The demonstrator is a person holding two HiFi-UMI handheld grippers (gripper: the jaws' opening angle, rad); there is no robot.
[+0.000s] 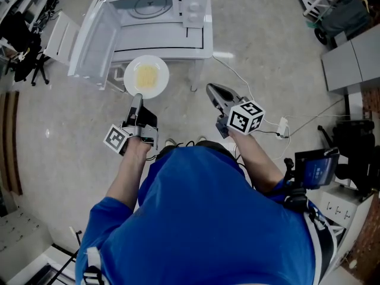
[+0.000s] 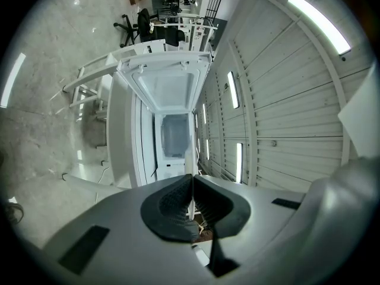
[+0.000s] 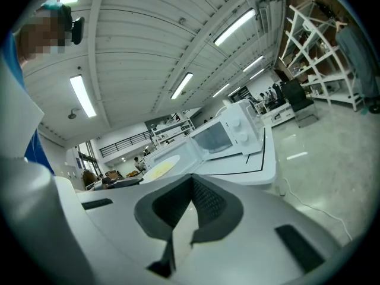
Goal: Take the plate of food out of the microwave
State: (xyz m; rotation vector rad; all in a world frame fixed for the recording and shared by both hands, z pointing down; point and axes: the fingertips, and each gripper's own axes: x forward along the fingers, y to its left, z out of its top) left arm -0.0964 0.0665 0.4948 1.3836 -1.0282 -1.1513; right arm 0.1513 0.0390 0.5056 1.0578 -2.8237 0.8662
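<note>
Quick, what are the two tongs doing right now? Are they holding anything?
Left tongs: closed on the rim of the plate of food.
Right tongs: closed, holding nothing.

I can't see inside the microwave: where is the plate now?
In the head view the plate is outside the microwave, just off the table's front edge, right of the open door, its near rim clamped in the left tool.
</note>
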